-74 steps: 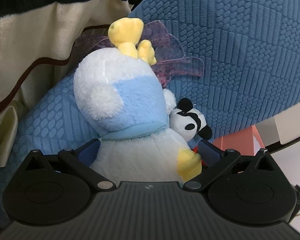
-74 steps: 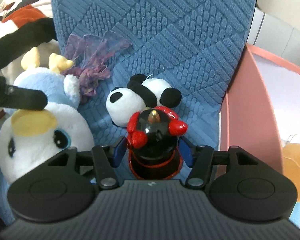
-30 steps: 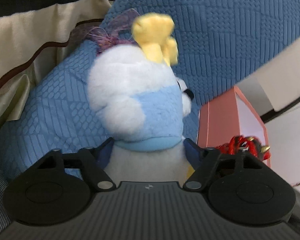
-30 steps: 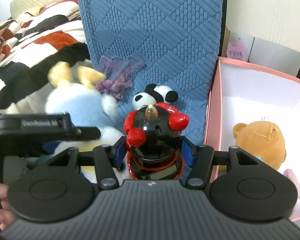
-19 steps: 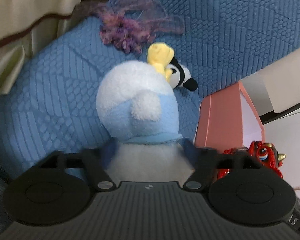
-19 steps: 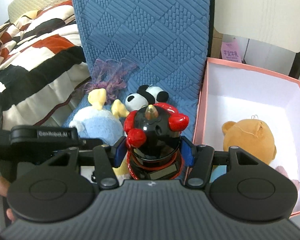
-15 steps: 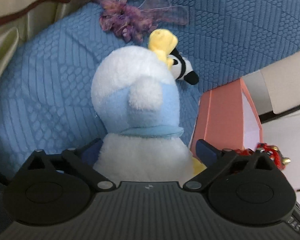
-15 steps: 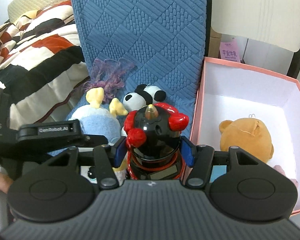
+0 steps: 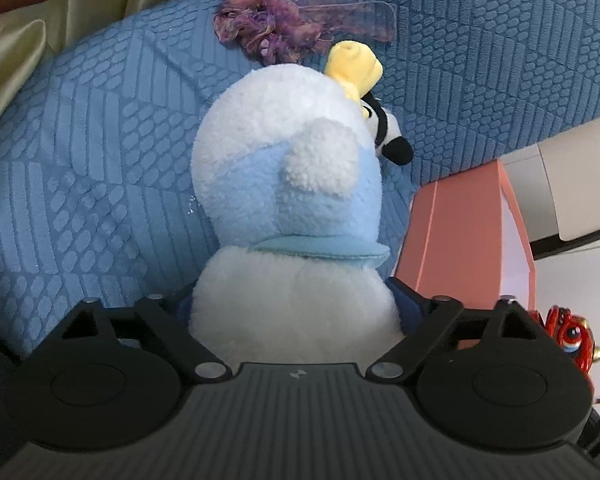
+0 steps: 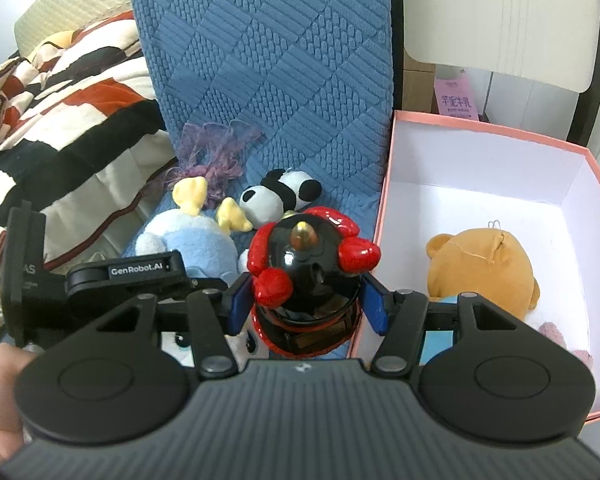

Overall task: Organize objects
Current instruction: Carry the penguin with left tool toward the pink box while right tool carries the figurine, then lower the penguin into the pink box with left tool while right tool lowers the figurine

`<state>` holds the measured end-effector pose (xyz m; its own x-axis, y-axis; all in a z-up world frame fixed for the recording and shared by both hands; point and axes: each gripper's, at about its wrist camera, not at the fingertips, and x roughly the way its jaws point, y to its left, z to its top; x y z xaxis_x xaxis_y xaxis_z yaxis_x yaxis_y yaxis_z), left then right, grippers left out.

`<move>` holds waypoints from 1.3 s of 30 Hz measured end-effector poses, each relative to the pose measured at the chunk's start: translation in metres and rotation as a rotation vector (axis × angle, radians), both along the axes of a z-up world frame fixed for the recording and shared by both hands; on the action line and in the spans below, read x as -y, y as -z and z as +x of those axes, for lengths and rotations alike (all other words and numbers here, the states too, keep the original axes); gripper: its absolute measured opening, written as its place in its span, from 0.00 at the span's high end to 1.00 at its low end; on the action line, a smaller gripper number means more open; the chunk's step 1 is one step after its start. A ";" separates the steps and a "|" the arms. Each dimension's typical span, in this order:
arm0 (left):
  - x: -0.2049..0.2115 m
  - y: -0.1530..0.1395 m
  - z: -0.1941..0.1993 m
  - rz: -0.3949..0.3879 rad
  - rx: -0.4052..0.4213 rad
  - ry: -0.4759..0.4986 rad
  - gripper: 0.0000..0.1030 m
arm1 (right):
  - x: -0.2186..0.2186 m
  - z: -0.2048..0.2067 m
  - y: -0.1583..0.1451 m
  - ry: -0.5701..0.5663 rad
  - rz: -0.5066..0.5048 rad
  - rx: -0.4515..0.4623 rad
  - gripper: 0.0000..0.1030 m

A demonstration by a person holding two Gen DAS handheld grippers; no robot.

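In the left wrist view our left gripper (image 9: 296, 304), whose jaws have just been closing, has the white and blue plush (image 9: 288, 200) between its blue pads at frame centre, on the blue quilt (image 9: 84, 152). Our right gripper (image 10: 306, 300) clamps the red and black figurine (image 10: 308, 268), centre frame, left of the pink box (image 10: 496, 128) holding a brown bear (image 10: 480, 268). A panda plush (image 10: 276, 196) lies above.

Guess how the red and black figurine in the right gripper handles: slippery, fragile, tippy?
The figurine looks glossy and hard, so probably slick against the right gripper pads. Its red knobs stick out and might chip if knocked. It seems tall for its base, so likely tippy when set down in the pink box.
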<state>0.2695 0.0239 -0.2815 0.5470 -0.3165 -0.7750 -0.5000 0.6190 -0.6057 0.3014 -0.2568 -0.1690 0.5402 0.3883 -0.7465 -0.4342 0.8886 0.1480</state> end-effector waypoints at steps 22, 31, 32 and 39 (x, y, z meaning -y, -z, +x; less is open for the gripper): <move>0.017 -0.141 0.007 -0.019 0.090 0.213 0.16 | 0.048 0.010 -0.076 0.029 0.072 0.072 0.42; 0.079 -0.196 0.050 0.071 0.149 0.331 0.16 | 0.092 0.014 -0.100 0.094 0.088 0.120 0.42; 0.089 -0.200 0.056 0.083 0.153 0.348 0.16 | 0.098 0.015 -0.100 0.103 0.087 0.123 0.42; 0.151 -0.205 0.091 0.131 0.174 0.443 0.16 | 0.146 0.022 -0.084 0.192 0.075 0.114 0.42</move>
